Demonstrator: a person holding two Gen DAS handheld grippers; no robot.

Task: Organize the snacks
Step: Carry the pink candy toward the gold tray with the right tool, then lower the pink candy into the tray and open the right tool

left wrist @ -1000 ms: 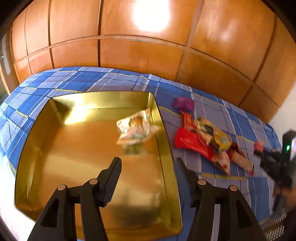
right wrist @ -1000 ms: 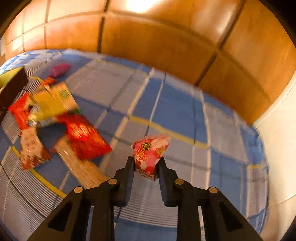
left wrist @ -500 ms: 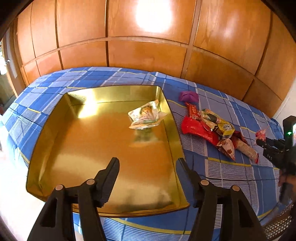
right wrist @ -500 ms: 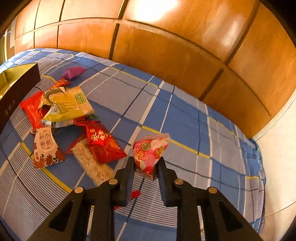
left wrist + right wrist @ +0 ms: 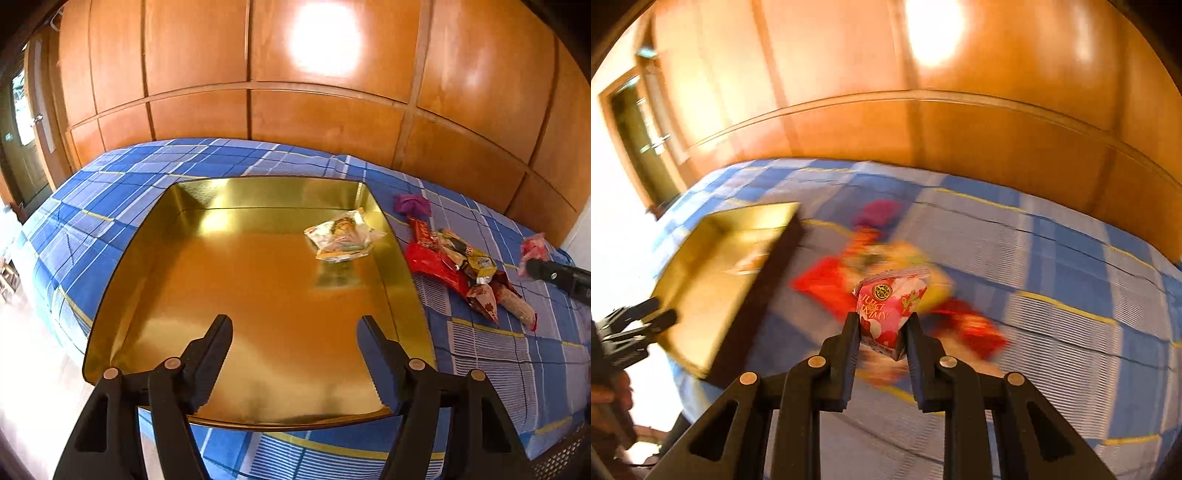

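The left claw (image 5: 295, 332) hung over the near part of the gold tray (image 5: 122, 258), its jaws opening with nothing between them. The tray lay on a bed covered by a blue plaid sheet (image 5: 122, 173). One pale snack packet (image 5: 341, 240) lay inside the tray near its far right wall. The right claw (image 5: 881, 325) was clamped on a pink gummy packet (image 5: 890, 306), held above the sheet. A pile of snack packets (image 5: 458, 269) lay on the sheet just right of the tray, a purple packet (image 5: 412, 203) beyond it.
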